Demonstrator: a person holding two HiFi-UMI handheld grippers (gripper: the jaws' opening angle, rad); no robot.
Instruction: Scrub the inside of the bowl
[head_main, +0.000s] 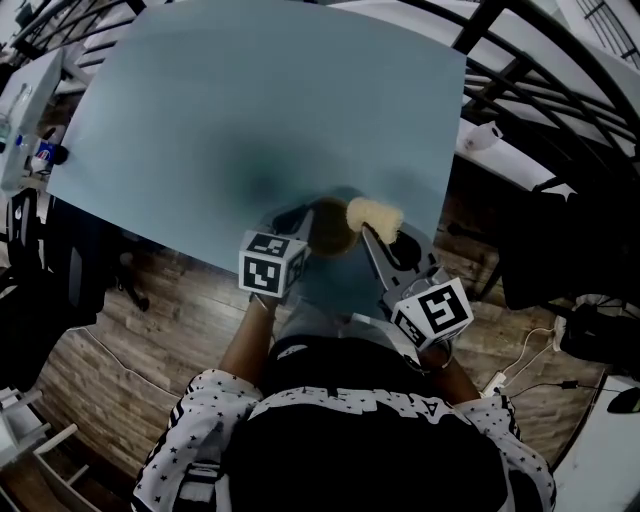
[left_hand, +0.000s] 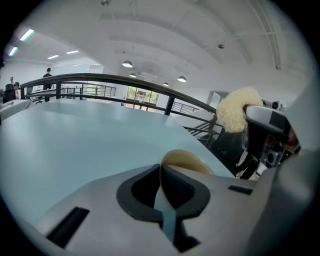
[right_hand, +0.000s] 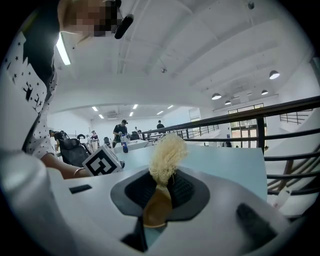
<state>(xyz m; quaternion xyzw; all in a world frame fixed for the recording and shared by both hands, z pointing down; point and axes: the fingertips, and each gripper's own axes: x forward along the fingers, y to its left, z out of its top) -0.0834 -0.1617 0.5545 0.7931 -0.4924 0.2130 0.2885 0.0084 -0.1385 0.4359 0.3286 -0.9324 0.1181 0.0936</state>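
A small brown bowl (head_main: 326, 228) is held tilted just above the near edge of the pale blue table (head_main: 250, 100). My left gripper (head_main: 303, 220) is shut on its rim, and in the left gripper view the tan bowl (left_hand: 184, 161) stands edge-on between the jaws of the left gripper (left_hand: 161, 175). My right gripper (head_main: 377, 238) is shut on the wooden handle of a brush (head_main: 374, 213), whose pale fibre head lies beside the bowl's right rim. In the right gripper view the brush (right_hand: 166, 156) sticks up from the right gripper (right_hand: 159, 194). The bowl's inside is hidden.
A black railing (head_main: 520, 70) runs past the table's right side. A dark chair or bag (head_main: 560, 240) and cables (head_main: 530, 370) are on the wooden floor at the right. At the far left stands a desk with a bottle (head_main: 45, 150).
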